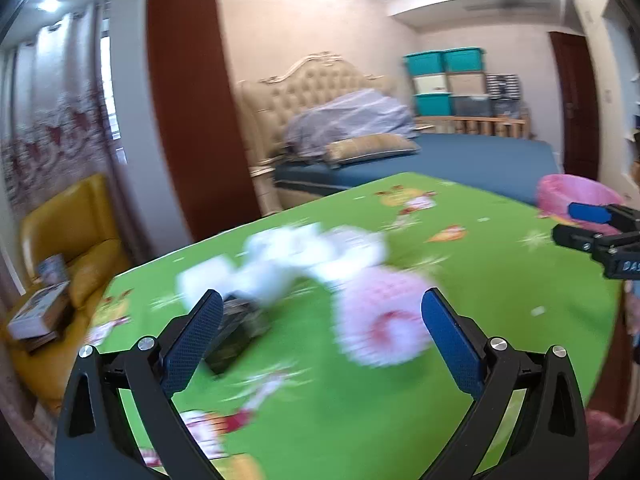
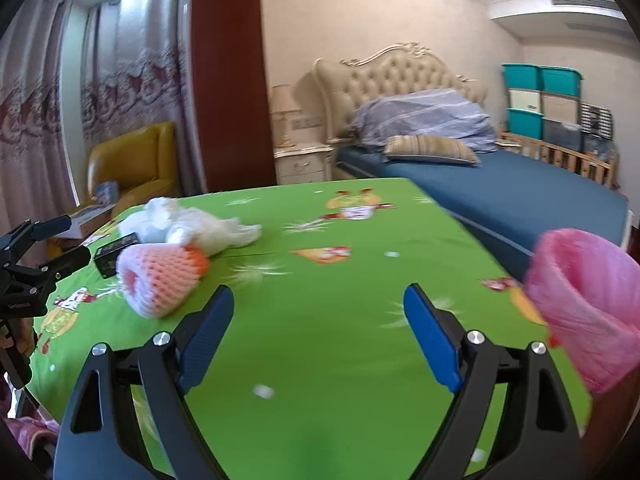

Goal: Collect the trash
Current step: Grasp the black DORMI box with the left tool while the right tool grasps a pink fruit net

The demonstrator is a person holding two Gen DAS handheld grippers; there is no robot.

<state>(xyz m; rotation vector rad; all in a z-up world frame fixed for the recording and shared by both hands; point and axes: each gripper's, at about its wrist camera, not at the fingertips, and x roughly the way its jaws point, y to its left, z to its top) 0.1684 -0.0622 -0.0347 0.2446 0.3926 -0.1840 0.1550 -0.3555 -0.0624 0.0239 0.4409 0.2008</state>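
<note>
Both grippers are wide open and hold nothing. The left gripper (image 1: 322, 312) hangs over the green table (image 2: 320, 280), near the pink foam net (image 2: 160, 280), white crumpled plastic (image 2: 192, 226) and small dark box (image 2: 114, 254). The right gripper (image 2: 319, 308) is beside the pink-lined bin (image 2: 588, 304).

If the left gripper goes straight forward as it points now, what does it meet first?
Probably the pink foam fruit net, which lies ahead between the open fingers of the left gripper; blur makes depth uncertain.

tablecloth (image 2: 340, 300): green, cartoon print
foam net (image 2: 160, 276): pink-orange mesh
bin bag (image 2: 588, 304): pink
box (image 2: 114, 254): black
tissue (image 2: 188, 228): white
</note>
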